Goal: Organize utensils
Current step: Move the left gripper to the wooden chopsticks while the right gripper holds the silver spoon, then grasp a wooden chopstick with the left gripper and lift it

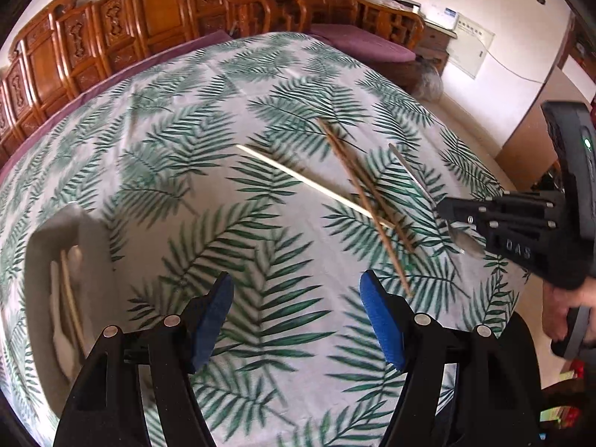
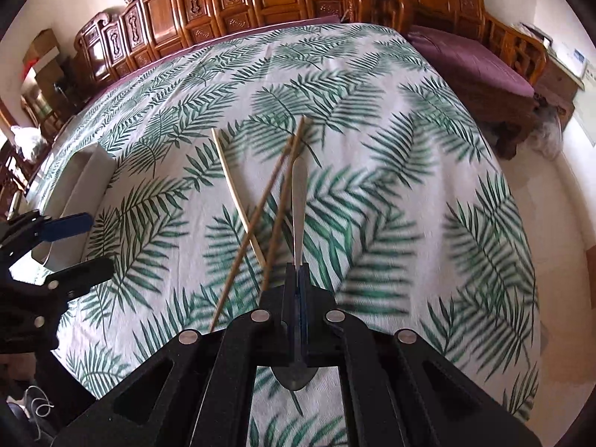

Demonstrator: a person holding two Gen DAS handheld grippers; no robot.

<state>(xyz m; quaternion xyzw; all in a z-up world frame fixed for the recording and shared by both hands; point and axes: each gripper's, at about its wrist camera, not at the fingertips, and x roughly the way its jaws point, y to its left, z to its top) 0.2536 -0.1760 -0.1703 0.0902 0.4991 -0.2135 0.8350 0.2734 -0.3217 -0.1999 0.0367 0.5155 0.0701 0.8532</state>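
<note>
My right gripper [image 2: 297, 272] is shut on a metal spoon [image 2: 298, 201]; its handle points away and its bowl shows below the jaws. In the left wrist view the right gripper [image 1: 447, 211] holds the spoon [image 1: 411, 173] at the table's right side. Two brown chopsticks [image 1: 367, 201] lie crossed over a pale chopstick [image 1: 298, 178]; in the right wrist view the brown pair [image 2: 268, 219] and the pale one [image 2: 234, 186] lie just left of the spoon. My left gripper [image 1: 296, 313] is open and empty above the cloth. A grey tray [image 1: 44, 260] at the left holds pale utensils.
The table wears a white cloth with green fern leaves [image 1: 231, 119]. Carved wooden benches with purple cushions [image 1: 361, 46] stand behind and to the right. The tray [image 2: 87, 182] and my left gripper [image 2: 72, 246] show at the left of the right wrist view.
</note>
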